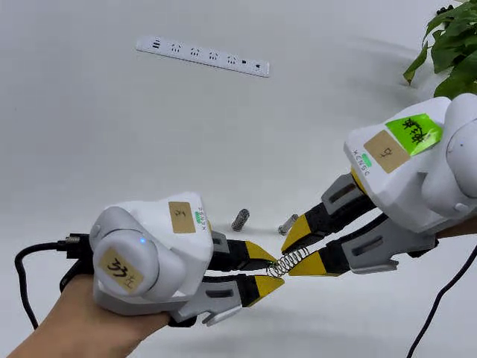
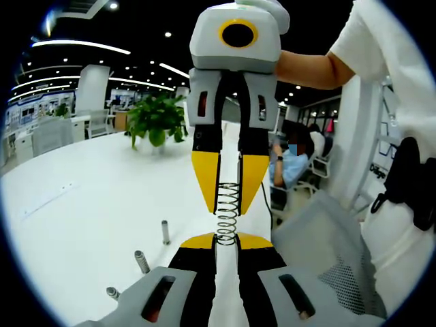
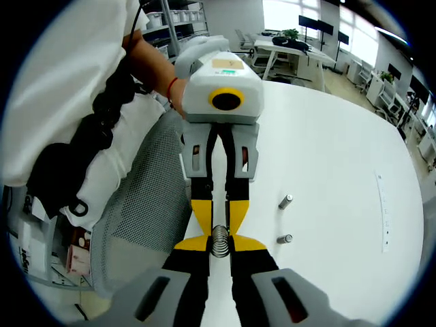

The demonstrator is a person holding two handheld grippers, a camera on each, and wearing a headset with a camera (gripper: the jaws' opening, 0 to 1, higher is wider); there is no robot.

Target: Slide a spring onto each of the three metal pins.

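The left gripper [image 1: 270, 274] and the right gripper [image 1: 304, 248] meet nose to nose above the tabletop [image 1: 112, 149]. Each is clenched on one end of a single spring [image 1: 291, 260], which hangs between them clear of the surface. Held by both ends, the coil is straight and steady, probably so that one side can take a better bite before threading it. That makes one spring in the air (no pin is visibly inside it). In the left gripper view three short metal pieces sit not far in from the tabletop's near edge: a plain pin [image 2: 165, 231], a ribbed one [image 2: 142, 261] that seems to wear a spring already, and a stub [image 2: 113, 293] too small to judge. One power strip [image 1: 201, 56] lies toward the far edge, and one plant [image 1: 447, 45] is by the far right corner
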